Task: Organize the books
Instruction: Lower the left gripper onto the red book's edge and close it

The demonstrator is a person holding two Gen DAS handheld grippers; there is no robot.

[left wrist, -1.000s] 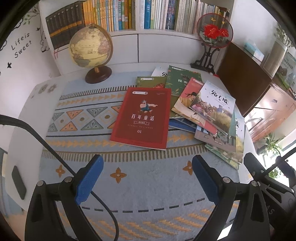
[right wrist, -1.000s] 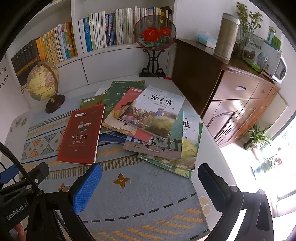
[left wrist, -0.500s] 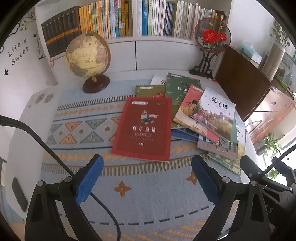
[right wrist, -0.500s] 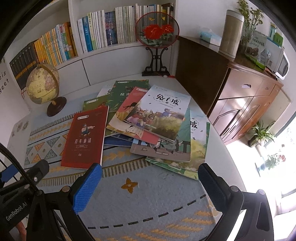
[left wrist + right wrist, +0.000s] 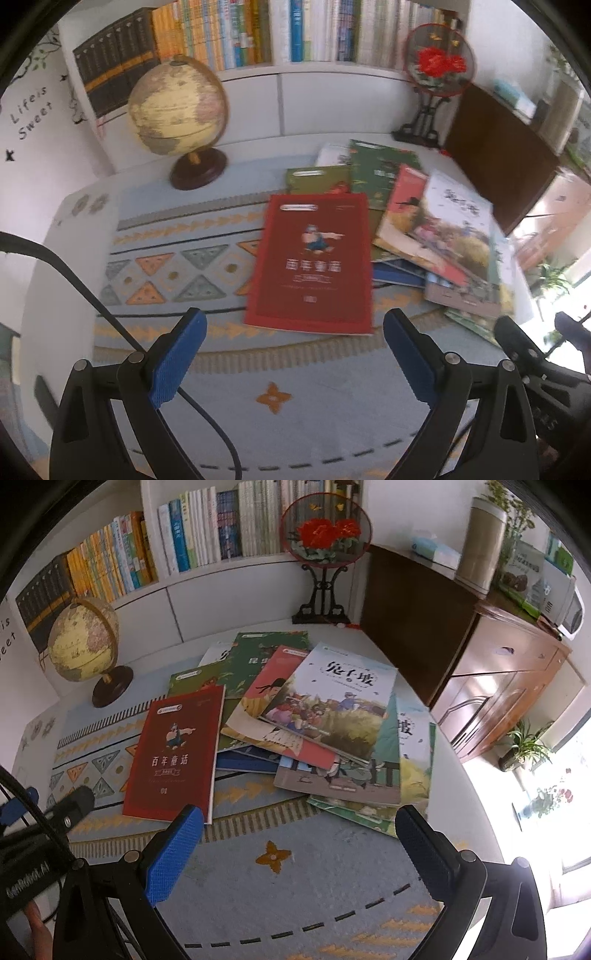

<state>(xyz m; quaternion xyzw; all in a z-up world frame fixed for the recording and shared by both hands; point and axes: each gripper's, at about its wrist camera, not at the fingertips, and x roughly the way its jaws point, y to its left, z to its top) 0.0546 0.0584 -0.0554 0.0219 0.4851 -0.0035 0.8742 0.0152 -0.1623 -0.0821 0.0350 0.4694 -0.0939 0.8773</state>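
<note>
Along the back wall, shelf (image 5: 221,568) packed with upright books (image 5: 192,535), both hand-held grippers (image 5: 293,354) (image 5: 299,843) spread, empty.

Bare mat (image 5: 295,897) in front of the book pile (image 5: 314,716) leaves free approach w/ nothing in the way; globe (image 5: 177,107) blocks back-left, fan stand (image 5: 323,554) & cabinet (image 5: 424,620) crowd the right

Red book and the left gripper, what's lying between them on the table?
Nothing but patterned table mat. In the left wrist view, the stretch from the left gripper to the red book is bare.
</note>
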